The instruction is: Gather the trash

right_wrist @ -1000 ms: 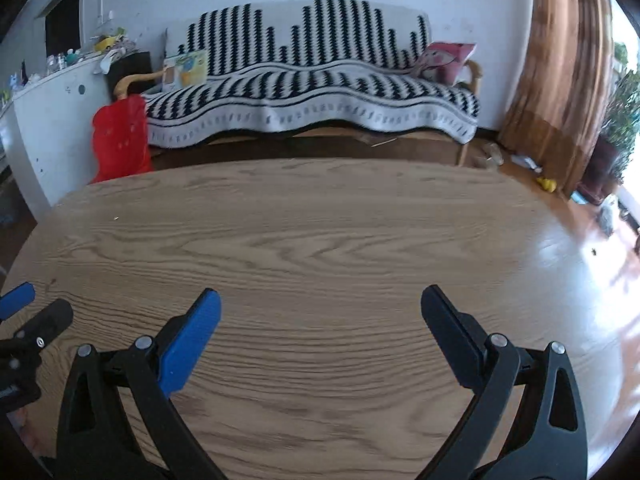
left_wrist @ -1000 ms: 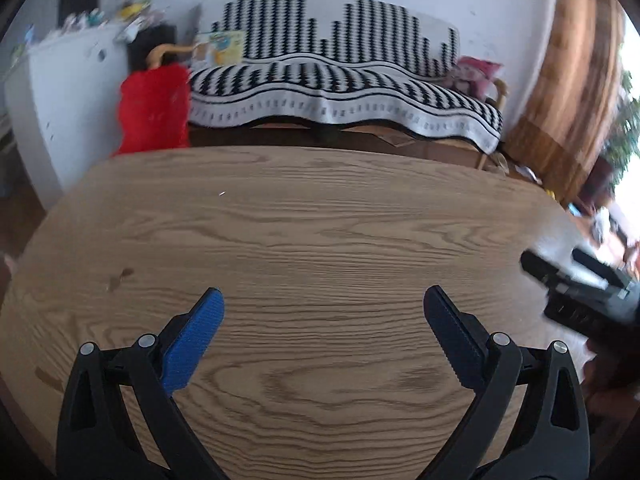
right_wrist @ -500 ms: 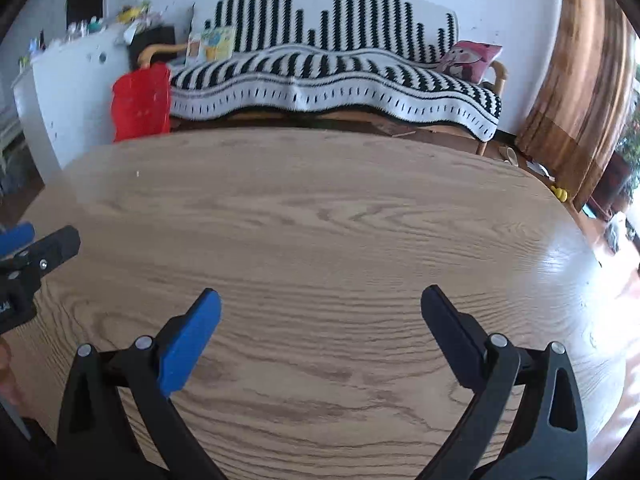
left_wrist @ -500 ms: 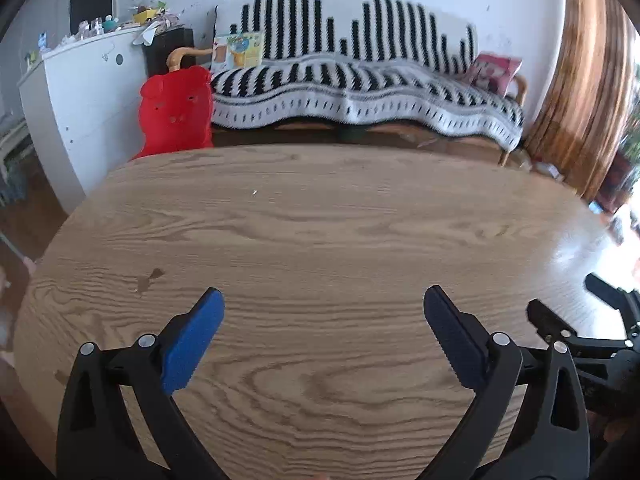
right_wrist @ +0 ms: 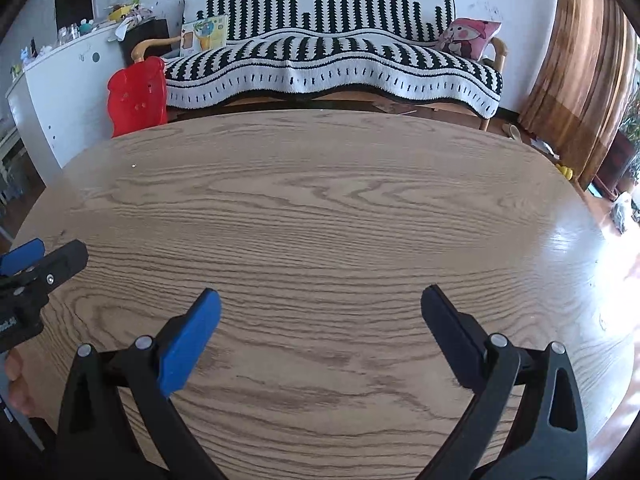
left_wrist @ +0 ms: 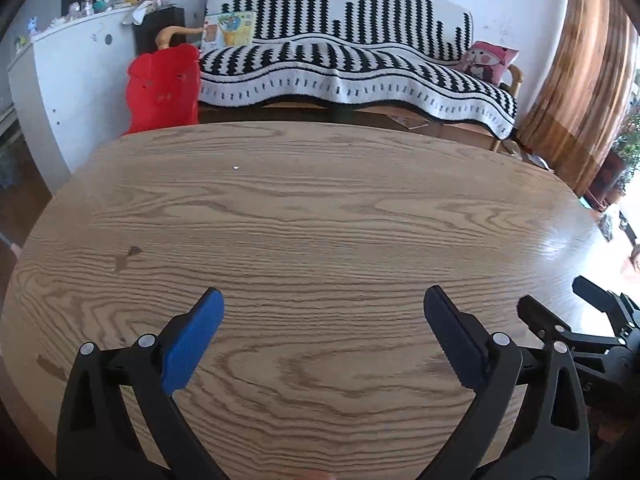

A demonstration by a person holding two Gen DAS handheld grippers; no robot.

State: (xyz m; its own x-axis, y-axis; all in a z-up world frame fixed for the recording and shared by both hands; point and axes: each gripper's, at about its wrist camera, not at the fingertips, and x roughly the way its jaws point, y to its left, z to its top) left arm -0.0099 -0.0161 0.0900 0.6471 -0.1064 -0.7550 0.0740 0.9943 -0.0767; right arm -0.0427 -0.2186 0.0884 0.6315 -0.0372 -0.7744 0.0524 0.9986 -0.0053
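Note:
Both grippers hover over a bare wooden table (left_wrist: pixel 320 216) (right_wrist: pixel 320 208). My left gripper (left_wrist: pixel 322 312) is open, blue pads wide apart, nothing between them. My right gripper (right_wrist: pixel 320 308) is open too and holds nothing. The right gripper also shows at the right edge of the left wrist view (left_wrist: pixel 560 308). At the left edge of the right wrist view sits the left gripper (right_wrist: pixel 40 256). A tiny white speck (left_wrist: pixel 236 167) (right_wrist: pixel 133 166) lies on the far left part of the tabletop. No other trash shows.
Behind the table stands a sofa with a black-and-white striped throw (left_wrist: pixel 352 64) (right_wrist: pixel 332 52). A red plastic chair back (left_wrist: pixel 164 88) (right_wrist: pixel 138 96) sits at the far left edge. A white cabinet (left_wrist: pixel 72 80) is at left, brown curtains (left_wrist: pixel 584 80) at right.
Both grippers have shifted and drawn back slightly over the table, so the views changed angle. Both stayed open with nothing held.

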